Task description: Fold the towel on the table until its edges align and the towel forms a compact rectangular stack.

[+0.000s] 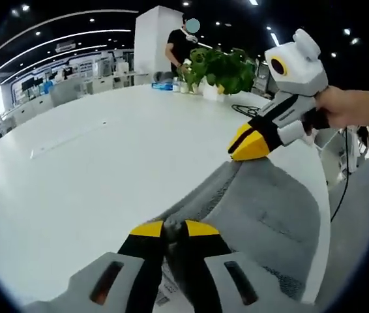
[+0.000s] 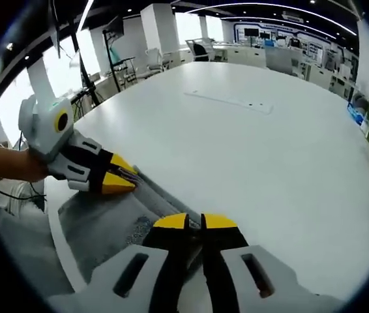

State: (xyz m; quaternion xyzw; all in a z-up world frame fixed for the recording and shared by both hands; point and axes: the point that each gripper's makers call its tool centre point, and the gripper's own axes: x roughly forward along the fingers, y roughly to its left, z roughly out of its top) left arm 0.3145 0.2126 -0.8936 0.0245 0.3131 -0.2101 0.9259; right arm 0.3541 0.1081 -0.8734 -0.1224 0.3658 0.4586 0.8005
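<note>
Grey towel (image 1: 263, 208) edge pinched in both hand-held grippers (image 1: 174, 227) (image 2: 194, 220), near table (image 1: 93, 169) rim.

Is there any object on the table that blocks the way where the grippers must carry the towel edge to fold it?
Nothing visible does. Both the left gripper and the right gripper are shut on the grey towel edge, and the white table ahead of them is bare. The potted plant stands at the far edge.
</note>
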